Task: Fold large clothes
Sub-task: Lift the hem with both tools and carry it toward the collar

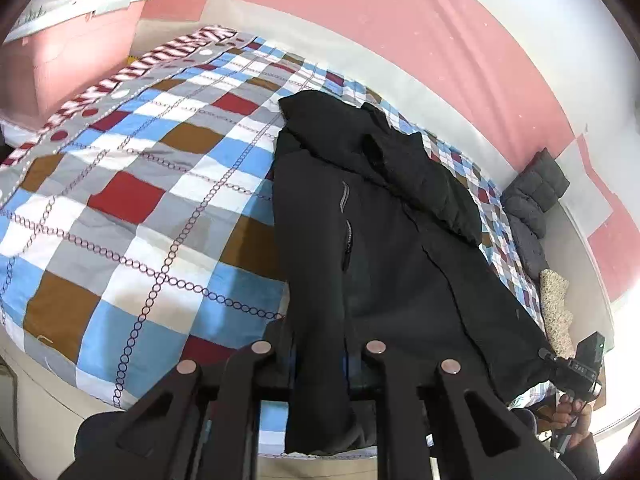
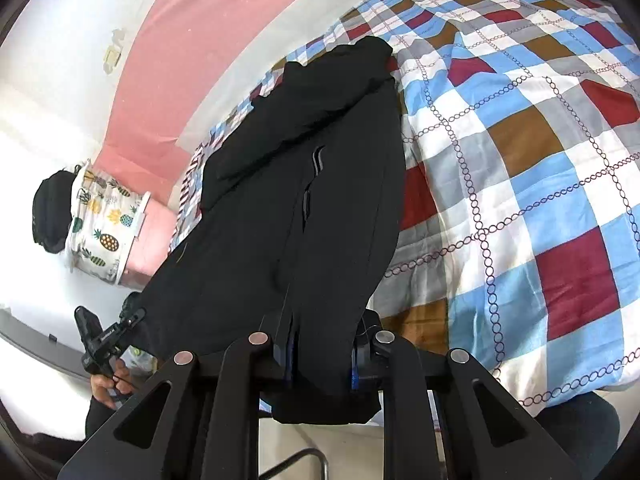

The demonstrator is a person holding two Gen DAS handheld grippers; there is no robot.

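A large black jacket (image 1: 360,208) lies lengthwise on a checked bedspread (image 1: 140,200), with a sleeve folded across its top. My left gripper (image 1: 320,356) is shut on one corner of the jacket's hem, and the cloth hangs down between its fingers. My right gripper (image 2: 324,344) is shut on the other hem corner of the jacket (image 2: 312,184). The right gripper also shows in the left wrist view (image 1: 576,368), and the left gripper shows in the right wrist view (image 2: 108,336), each at the jacket's near edge.
The bedspread (image 2: 520,160) covers the bed beside a pink and white wall (image 1: 400,20). Dark grey cushions (image 1: 532,200) lie at the bed's far end. A pineapple-print fabric bin (image 2: 104,224) and a black bag (image 2: 52,212) stand near the wall.
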